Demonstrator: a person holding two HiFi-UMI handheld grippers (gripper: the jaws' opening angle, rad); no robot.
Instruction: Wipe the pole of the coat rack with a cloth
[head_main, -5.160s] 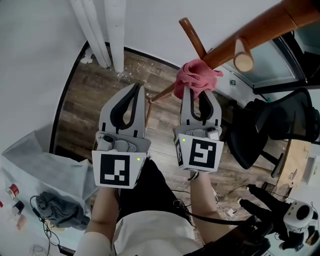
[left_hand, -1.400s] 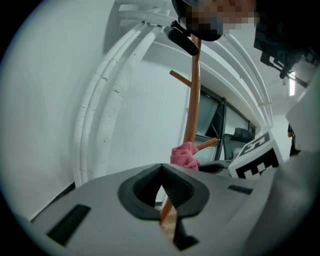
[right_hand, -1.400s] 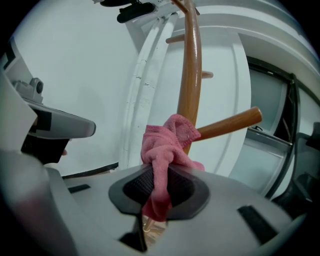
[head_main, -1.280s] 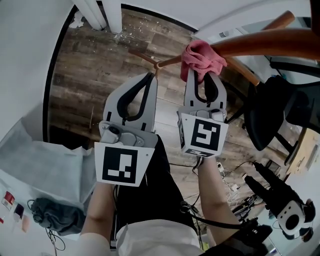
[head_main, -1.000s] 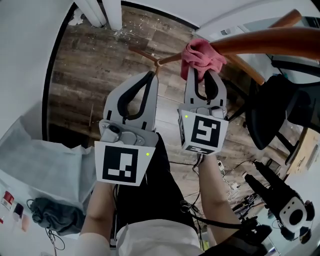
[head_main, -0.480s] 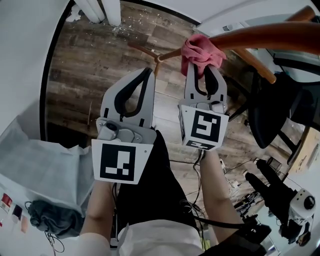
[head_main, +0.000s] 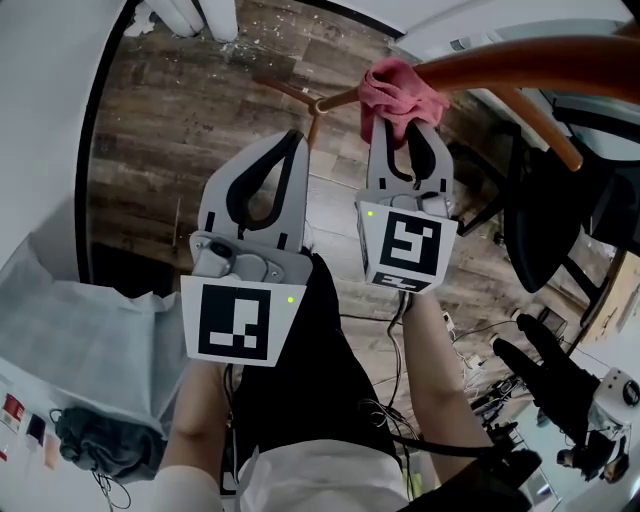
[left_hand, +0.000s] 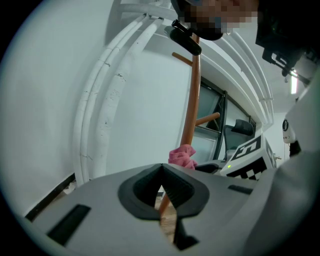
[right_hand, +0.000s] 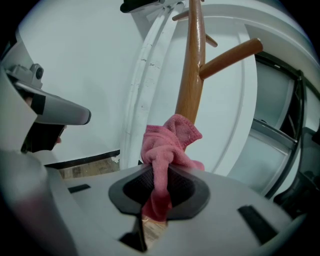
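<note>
right gripper view shows the right gripper (right_hand: 159, 175) clamped on a pink cloth (right_hand: 167, 145). a strip of the cloth is pinched between the jaws, and the bunched rest is pressed against the near side of the brown wooden pole (right_hand: 192, 75) of the coat rack, below a peg (right_hand: 231, 52) that slants up to the right. in the head view the cloth sits on the pole at the far tip of that gripper, top centre, and the pole runs off toward the right edge. the left gripper (head_main: 292, 142) is held just left of the right one, apart from the pole, with its jaws closed together on nothing. white pipes (head_main: 190, 12) run along the wall at far left beside a dark plank floor (head_main: 190, 130), and a black office chair (head_main: 560, 220) stands at the right.
</note>
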